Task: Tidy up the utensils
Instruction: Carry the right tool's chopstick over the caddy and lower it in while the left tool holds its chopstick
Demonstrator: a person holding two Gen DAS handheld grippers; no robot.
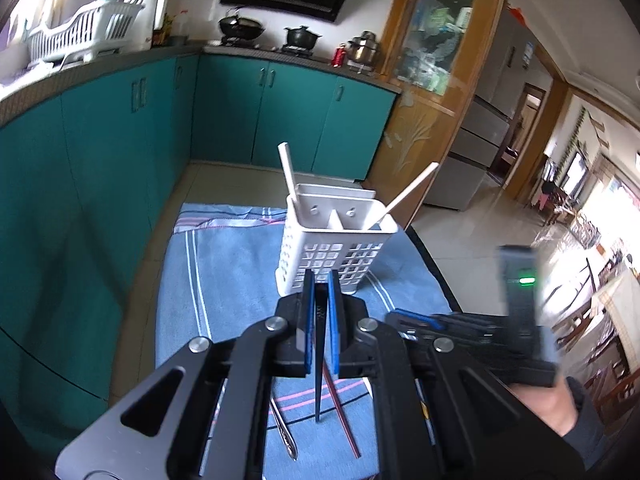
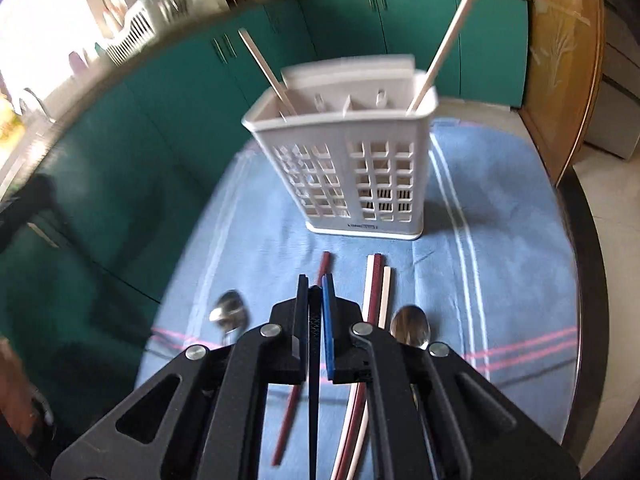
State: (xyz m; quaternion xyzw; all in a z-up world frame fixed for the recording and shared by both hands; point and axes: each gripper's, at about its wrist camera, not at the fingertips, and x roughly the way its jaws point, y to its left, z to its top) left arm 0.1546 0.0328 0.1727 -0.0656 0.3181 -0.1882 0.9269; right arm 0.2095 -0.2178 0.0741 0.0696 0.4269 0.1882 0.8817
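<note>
- The left gripper (image 1: pixel 319 280) has its fingers nearly together, clamped on a black chopstick (image 1: pixel 318 376) that hangs between the blue pads and points toward 6 o'clock.
- The right gripper (image 2: pixel 316 282) is likewise pinched tight on a second black chopstick (image 2: pixel 314 400), which also runs down toward 6 o'clock.
- At 12 o'clock of both grippers stands the white utensil holder (image 2: pixel 352 176) on the blue cloth (image 2: pixel 500 264), with two white chopsticks (image 2: pixel 448 40) leaning out of it, one in each compartment.
- Only the right wrist view shows two spoons (image 2: pixel 410 326) at 9 and 3 o'clock of the fingers, and a maroon and white chopstick pair (image 2: pixel 378 288).
- Only the left wrist view shows the other gripper's body at 3 o'clock, and a stove with pots (image 1: pixel 300 36) at 12.
</note>
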